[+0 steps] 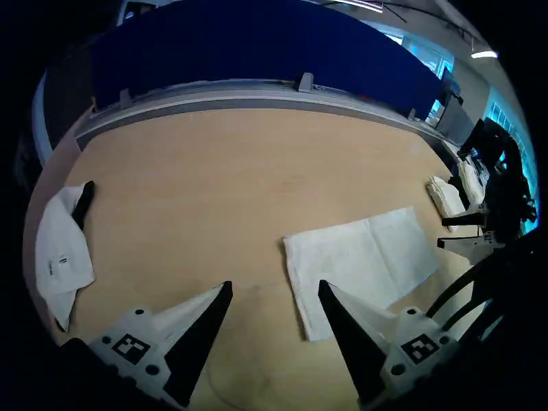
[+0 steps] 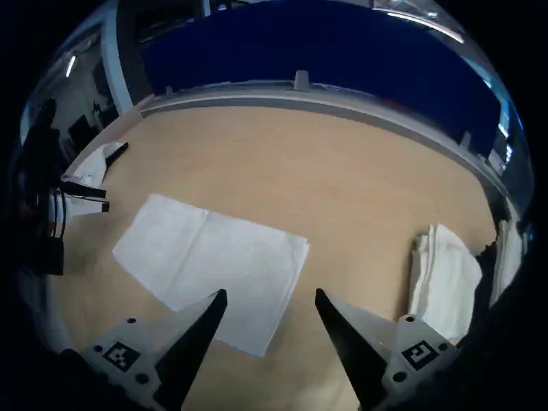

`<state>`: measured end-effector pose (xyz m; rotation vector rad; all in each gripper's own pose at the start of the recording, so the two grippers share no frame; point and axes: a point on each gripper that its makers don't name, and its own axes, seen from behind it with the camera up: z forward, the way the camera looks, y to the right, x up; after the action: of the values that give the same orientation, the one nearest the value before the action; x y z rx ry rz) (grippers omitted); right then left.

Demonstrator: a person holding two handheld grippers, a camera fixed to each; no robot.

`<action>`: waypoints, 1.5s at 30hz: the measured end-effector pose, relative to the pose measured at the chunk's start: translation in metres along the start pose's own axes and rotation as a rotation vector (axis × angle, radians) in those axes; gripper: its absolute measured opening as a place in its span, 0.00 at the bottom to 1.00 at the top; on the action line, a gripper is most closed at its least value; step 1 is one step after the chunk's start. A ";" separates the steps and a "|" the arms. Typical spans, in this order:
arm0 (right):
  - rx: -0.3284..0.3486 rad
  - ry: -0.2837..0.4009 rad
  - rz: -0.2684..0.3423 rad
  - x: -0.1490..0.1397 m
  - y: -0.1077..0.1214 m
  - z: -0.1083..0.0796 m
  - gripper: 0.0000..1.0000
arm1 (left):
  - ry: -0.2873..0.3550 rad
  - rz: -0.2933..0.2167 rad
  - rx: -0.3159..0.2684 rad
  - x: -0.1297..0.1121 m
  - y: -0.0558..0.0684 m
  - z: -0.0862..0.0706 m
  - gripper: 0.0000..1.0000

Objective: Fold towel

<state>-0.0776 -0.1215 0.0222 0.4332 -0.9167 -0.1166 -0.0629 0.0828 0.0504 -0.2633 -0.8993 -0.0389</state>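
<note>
Towel (image 2: 212, 267): one white piece is laid out flat on the desk (image 1: 205, 171), with one straight crease running across it. It is located between the two tongs, just ahead of both.

Left tongs (image 1: 274, 288): the two fingers are spread wide and nothing is held between them. Mostly bare desk is seen in the gap. In the left gripper view, the finger on the right of the view is seen over the near corner of the towel. Whether contact is made cannot be told.

Right tongs (image 2: 269, 294): the two fingers are likewise spread apart, released, with nothing gripped. In the right gripper view, the near edge of the towel is seen in the gap and behind the finger on the left of the view. Contact cannot be confirmed.

Further out, the following items are counted on the desk:

- One crumpled cloth (image 1: 61, 250), white, is located at the end of the desk on the left tongs' side, well apart from the towel. One black object (image 1: 83, 202) is seen touching its far end.
- Two folded piles (image 2: 445, 281) of white cloth are located on the right tongs' side, side by side, near the desk edge and apart from the towel.

One blue partition (image 1: 260, 48) is mounted along the far edge of the desk, behind a grey rail.
</note>
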 end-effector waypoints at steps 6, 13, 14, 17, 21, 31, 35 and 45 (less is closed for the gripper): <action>0.016 -0.008 -0.009 -0.009 -0.005 -0.004 1.00 | 0.021 -0.014 0.034 -0.008 -0.008 -0.016 0.93; 0.053 -0.025 -0.055 -0.019 -0.013 -0.008 1.00 | 0.045 -0.037 0.086 -0.025 -0.020 -0.040 0.93; 0.059 -0.029 -0.063 -0.021 -0.014 -0.008 1.00 | 0.048 -0.041 0.094 -0.028 -0.023 -0.044 0.93; 0.077 -0.044 -0.089 -0.028 -0.018 -0.009 1.00 | 0.053 -0.056 0.116 -0.038 -0.030 -0.054 0.93; 0.104 -0.067 -0.128 -0.037 -0.022 -0.012 1.00 | 0.054 -0.073 0.142 -0.052 -0.041 -0.065 0.93; 0.142 -0.148 -0.241 -0.065 -0.024 -0.019 1.00 | 0.045 -0.101 0.208 -0.089 -0.063 -0.101 0.93; 0.150 -0.160 -0.262 -0.068 -0.022 -0.020 0.97 | 0.042 -0.115 0.221 -0.098 -0.068 -0.109 0.93; 0.149 -0.177 -0.249 -0.070 -0.018 -0.013 0.75 | 0.043 -0.128 0.223 -0.102 -0.069 -0.116 0.93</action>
<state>-0.1086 -0.1142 -0.0436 0.6831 -1.0467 -0.3201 -0.0476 -0.0199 -0.0835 0.0035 -0.8683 -0.0622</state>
